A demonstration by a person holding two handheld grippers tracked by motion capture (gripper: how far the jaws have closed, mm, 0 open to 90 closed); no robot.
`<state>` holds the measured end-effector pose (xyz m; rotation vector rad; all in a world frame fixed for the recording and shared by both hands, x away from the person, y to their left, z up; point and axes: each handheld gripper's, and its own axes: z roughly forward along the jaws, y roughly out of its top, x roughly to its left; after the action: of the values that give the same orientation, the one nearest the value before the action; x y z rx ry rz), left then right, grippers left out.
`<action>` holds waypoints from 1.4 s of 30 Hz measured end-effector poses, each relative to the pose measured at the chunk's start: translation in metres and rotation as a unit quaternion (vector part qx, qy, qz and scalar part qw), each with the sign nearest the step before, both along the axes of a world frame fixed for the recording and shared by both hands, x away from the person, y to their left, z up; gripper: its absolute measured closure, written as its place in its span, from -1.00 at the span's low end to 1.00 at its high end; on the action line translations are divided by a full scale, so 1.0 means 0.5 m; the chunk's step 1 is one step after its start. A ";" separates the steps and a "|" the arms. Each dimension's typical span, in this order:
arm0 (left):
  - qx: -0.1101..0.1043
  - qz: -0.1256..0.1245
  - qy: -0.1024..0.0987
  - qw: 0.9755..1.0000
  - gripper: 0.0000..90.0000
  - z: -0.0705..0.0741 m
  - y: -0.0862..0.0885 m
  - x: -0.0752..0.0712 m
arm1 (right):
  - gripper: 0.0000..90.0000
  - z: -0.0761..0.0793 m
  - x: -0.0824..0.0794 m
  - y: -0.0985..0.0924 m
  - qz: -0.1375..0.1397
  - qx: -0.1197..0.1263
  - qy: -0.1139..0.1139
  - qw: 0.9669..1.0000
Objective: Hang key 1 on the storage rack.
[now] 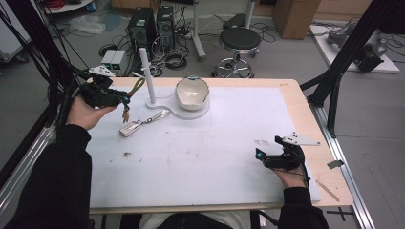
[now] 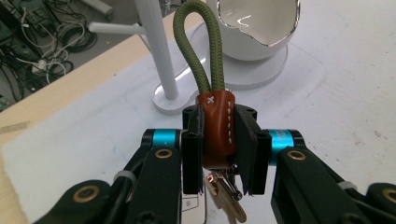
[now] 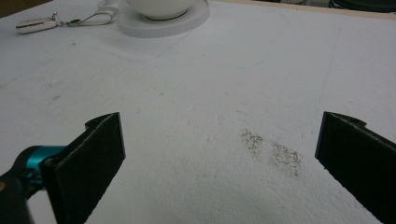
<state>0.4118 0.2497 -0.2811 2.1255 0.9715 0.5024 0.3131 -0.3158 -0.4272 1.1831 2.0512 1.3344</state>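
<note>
Left gripper (image 2: 219,135) pinching the brown leather tab (image 2: 217,126) of a keychain, jaws pressed tight on the leather from both sides. Olive-green cord loop (image 2: 194,42) standing up out of the tab, free and open. Brass-coloured key (image 2: 229,200) dangling below the jaws, clear of the white mat (image 1: 205,152). From the high view, held aloft near the far-left corner of the table, just left of the white peg stand (image 1: 147,76) and close to its short side arm (image 2: 114,28).

Second keychain, a silver fob with a clear loop (image 1: 141,123), lying flat on the mat in front of the stand, near the left edge, untouched. White bowl (image 1: 192,93) on its round base just right of the post, toward the far edge, apparently empty.

Right gripper (image 1: 274,157) resting near the front-right corner of the mat, jaws spread wide with nothing between them, over a faint dark smudge (image 3: 271,151).

Likely progress: pick-up done, keychain lifted and carried up to the stand. Left to do, by the look of it: bringing the green loop over the peg, lowering so the cord hangs, then releasing the tab. After that, possibly the silver fob. Loop narrow and floppy, so alignment with the arm's tip probably the fiddly part
</note>
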 end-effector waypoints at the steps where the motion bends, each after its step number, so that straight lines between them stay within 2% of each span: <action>1: 0.001 0.000 -0.002 1.000 0.63 0.006 0.000 -0.001 | -0.99 0.000 0.000 0.000 0.000 0.000 0.000 1.000; 2: 0.006 0.001 -0.006 1.000 0.63 0.019 0.001 -0.003 | -0.99 0.000 0.000 0.000 0.000 -0.001 0.000 1.000; 9: 0.006 0.011 -0.016 1.000 0.64 0.049 -0.002 -0.003 | -0.99 0.000 0.000 0.001 0.001 0.000 0.000 1.000; 15: 0.010 0.007 -0.016 1.000 0.64 0.062 -0.008 0.000 | -0.99 0.000 0.001 0.000 0.002 -0.001 -0.002 1.000; 16: 0.017 0.011 -0.015 1.000 0.64 0.065 -0.008 0.004 | -0.99 0.000 0.001 0.000 0.002 0.000 -0.002 1.000; 18: 0.010 0.015 -0.016 1.000 0.64 0.067 -0.007 0.008 | -0.99 0.000 0.000 -0.001 0.002 0.002 -0.001 1.000; 26: 0.021 0.020 -0.012 1.000 0.64 0.064 -0.020 0.015 | -0.99 0.000 0.001 -0.004 0.000 0.004 0.002 1.000; 32: 0.029 0.023 -0.005 0.999 0.65 0.056 -0.033 0.031 | -0.99 0.001 -0.001 -0.005 0.000 0.004 0.002 1.000; 42: 0.026 0.027 0.001 0.999 0.64 0.041 -0.041 0.053 | -0.99 -0.001 -0.001 -0.007 0.000 0.004 0.005 1.000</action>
<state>0.4381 0.2294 -0.2607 2.1521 1.0286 0.5579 0.3124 -0.3192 -0.4276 1.1949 2.0560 1.3397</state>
